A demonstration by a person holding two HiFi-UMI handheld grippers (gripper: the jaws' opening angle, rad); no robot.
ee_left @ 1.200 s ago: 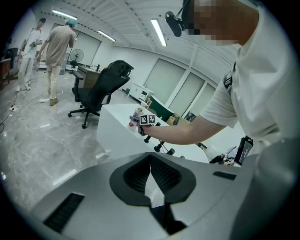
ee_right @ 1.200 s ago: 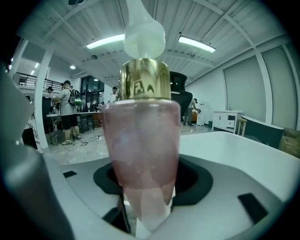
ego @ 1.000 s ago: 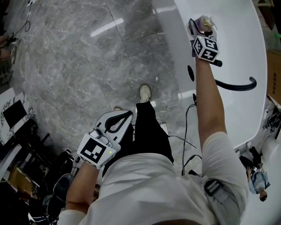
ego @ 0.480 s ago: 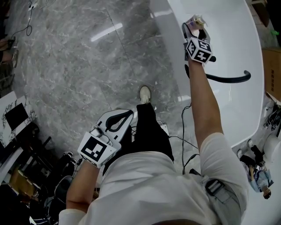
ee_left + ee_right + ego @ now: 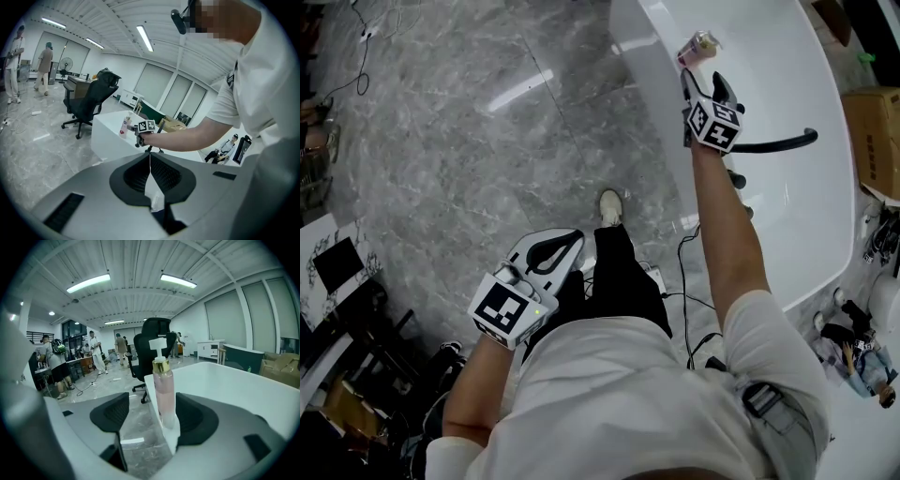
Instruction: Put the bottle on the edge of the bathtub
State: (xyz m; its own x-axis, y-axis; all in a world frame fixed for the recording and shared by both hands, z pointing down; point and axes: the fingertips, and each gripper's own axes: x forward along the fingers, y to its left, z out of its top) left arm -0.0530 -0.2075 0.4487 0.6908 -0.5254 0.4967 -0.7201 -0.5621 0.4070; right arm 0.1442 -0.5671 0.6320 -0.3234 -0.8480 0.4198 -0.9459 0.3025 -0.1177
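The pink pump bottle [image 5: 697, 47] [image 5: 164, 390] stands upright on the white bathtub's rim [image 5: 661, 89]. My right gripper [image 5: 701, 82] [image 5: 152, 416] sits just behind it, and its jaws are closing a little from wide. The bottle shows in line with the gap between them, with neither pad pressing on it. My left gripper [image 5: 551, 253] [image 5: 150, 161] hangs low over the floor beside the person's leg, jaws together and empty. In the left gripper view the bottle [image 5: 124, 125] and the right gripper [image 5: 140, 133] appear far off on the tub.
A black curved faucet [image 5: 769, 143] arches over the tub basin. Grey marble floor [image 5: 469, 141] lies left of the tub. A cardboard box [image 5: 874, 141] and cables sit at the right. An office chair [image 5: 154, 345] and people stand in the room beyond.
The right gripper, which was round the bottle, has let it go and drawn back toward the person. The bottle stays standing on the rim. The left gripper has hardly moved.
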